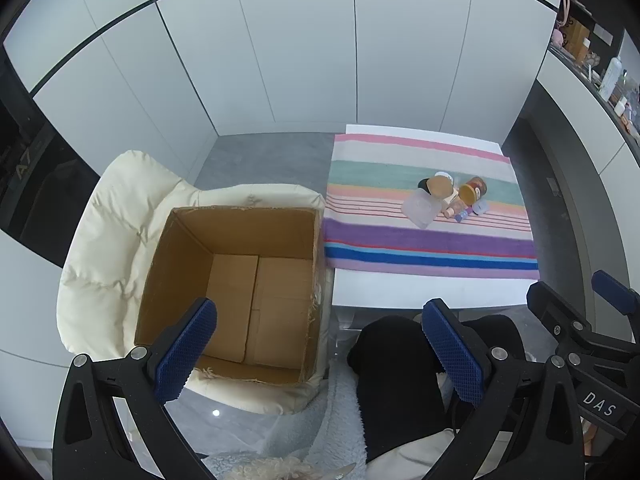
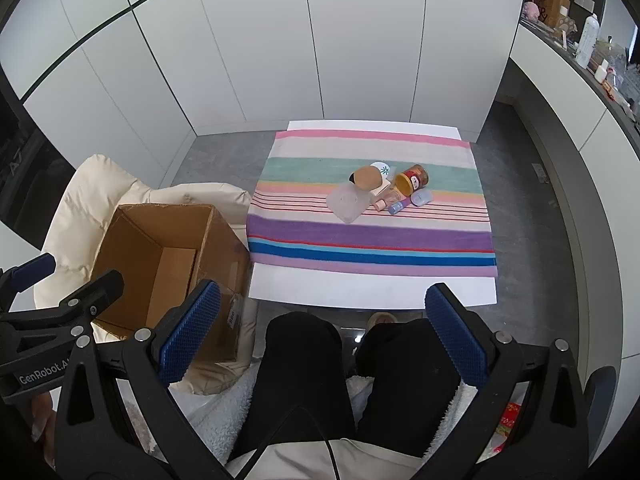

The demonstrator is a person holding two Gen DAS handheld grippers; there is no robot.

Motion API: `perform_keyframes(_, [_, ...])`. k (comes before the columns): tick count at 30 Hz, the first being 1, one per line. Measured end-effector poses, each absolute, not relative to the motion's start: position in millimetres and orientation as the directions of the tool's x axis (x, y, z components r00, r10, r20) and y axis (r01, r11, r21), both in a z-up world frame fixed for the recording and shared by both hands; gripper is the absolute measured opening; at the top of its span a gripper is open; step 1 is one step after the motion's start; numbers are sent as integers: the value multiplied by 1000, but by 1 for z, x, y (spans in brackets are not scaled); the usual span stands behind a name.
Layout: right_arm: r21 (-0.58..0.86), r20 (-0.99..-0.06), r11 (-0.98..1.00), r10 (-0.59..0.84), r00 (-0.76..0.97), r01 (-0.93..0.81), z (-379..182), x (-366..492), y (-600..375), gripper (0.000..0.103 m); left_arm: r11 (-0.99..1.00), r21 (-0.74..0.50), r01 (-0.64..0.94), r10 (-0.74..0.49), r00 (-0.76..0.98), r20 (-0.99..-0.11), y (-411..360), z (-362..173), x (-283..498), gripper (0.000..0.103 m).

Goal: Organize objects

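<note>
Left tongs (image 1: 320, 344): spread wide, holding nothing, above the cardboard box (image 1: 236, 292).
Right tongs (image 2: 324, 336): spread wide, holding nothing.
Small objects (image 2: 380, 192): clustered on the striped towel (image 2: 368, 240), on the desk (image 2: 360, 288).

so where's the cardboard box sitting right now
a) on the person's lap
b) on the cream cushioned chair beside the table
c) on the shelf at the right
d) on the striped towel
b: the open cardboard box rests on the cream cushioned chair, to the left of the table that carries the striped towel with the small items.
</note>
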State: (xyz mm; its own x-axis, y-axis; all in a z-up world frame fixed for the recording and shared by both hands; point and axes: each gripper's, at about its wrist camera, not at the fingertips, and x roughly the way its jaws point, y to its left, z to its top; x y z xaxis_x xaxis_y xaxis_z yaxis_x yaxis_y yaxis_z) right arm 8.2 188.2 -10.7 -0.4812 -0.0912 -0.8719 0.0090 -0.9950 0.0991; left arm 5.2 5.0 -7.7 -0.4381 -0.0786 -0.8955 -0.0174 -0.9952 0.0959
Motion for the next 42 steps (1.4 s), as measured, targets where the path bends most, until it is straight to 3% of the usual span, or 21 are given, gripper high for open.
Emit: perform_keyframes(42, [100,-874,-995,-98,-475,20,-16,6,184,103,-995,96,8,-91,-426,-900,6,-10,-2,103])
